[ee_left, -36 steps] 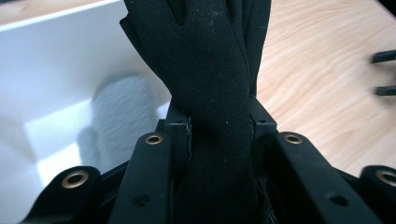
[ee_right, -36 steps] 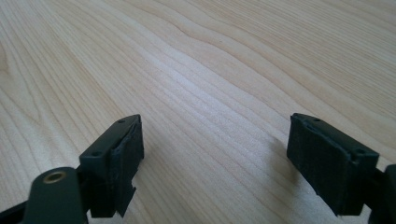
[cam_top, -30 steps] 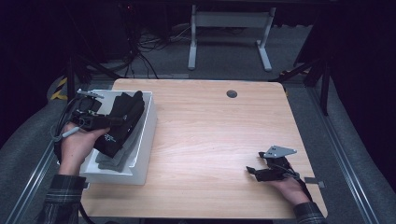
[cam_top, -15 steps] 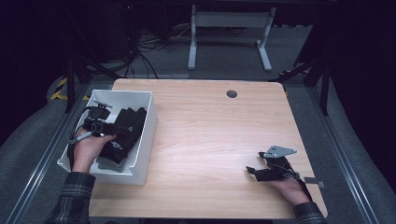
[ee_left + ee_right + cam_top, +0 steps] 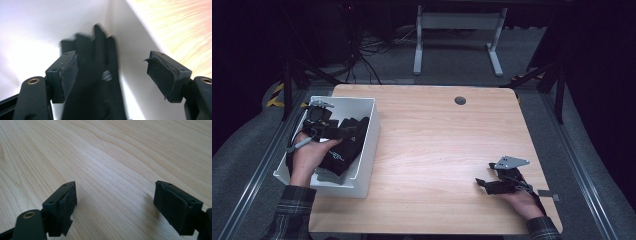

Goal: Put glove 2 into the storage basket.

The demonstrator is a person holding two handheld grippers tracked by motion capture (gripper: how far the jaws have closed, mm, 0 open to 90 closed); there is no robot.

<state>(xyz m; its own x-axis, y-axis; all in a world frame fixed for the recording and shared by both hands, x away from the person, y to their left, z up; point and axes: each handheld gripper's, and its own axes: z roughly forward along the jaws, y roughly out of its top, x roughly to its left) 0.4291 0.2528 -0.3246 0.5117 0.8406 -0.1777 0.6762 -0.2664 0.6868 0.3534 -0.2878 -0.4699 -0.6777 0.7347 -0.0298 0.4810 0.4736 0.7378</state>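
1. Light wooden rectangular table [image 5: 437,150] with a round dark cable hole [image 5: 460,100] near its far edge.
2. Grey carpeted floor [image 5: 452,65], dark surroundings.
3. White metal desk frame [image 5: 457,35] stands beyond the table.
4. Black cables [image 5: 367,55] trail on the floor past the far left corner.

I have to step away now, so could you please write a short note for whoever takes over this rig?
Left hand-held gripper: over the white bin, jaws have just been opening, pads clear of the black glove below.
Right hand-held gripper: open, holding nothing, resting low on the wooden table.
Done: the glove lies inside the bin at the table's left edge.
Left: lift the left gripper out of the bin.
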